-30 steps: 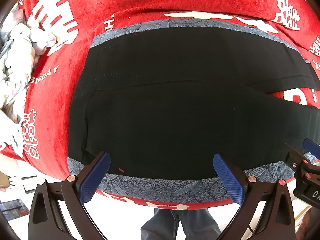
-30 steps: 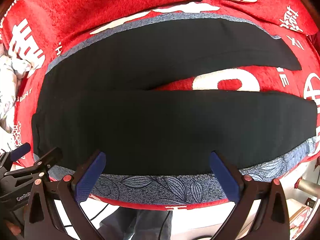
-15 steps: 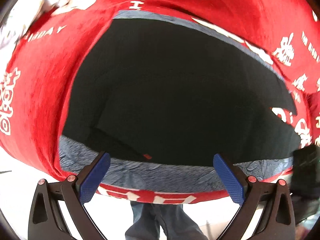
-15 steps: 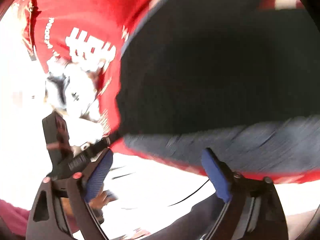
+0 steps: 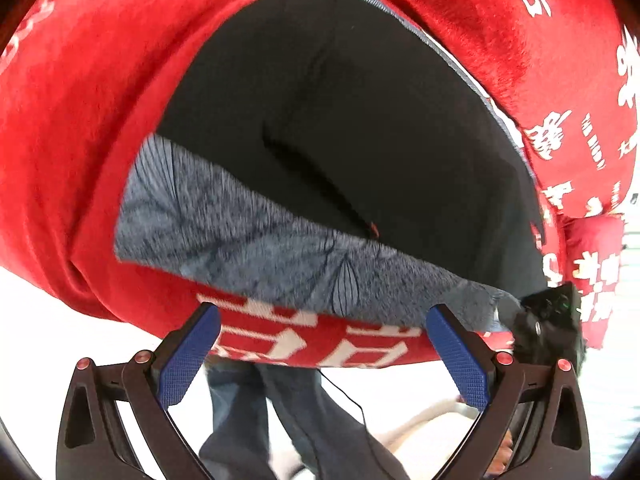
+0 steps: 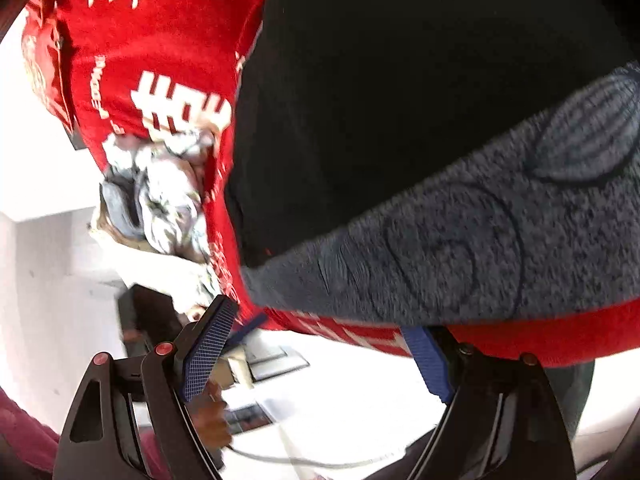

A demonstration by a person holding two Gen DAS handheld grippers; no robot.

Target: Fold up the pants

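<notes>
Red plush cloth with white characters [image 5: 80, 92] is seen draped over the tabletop, and a grey-blue mat printed with dark leaf outlines [image 5: 248, 240] is laid on it. Black fabric pants [image 5: 360, 120] are spread flat on that mat, their dark expanse reaching well beyond the mat's near edge strip. The left gripper [image 5: 320, 354] is held just off the mat's near edge, its blue-padded fingers [image 5: 188, 354] spread wide and pinching nothing. The right gripper [image 6: 316, 354] is held near the mat's near corner, its blue-padded fingers [image 6: 210, 346] likewise spread apart and empty. A crumpled white patterned garment [image 6: 160, 196] is seen lying on the red cloth beside the pants, away from the mat
</notes>
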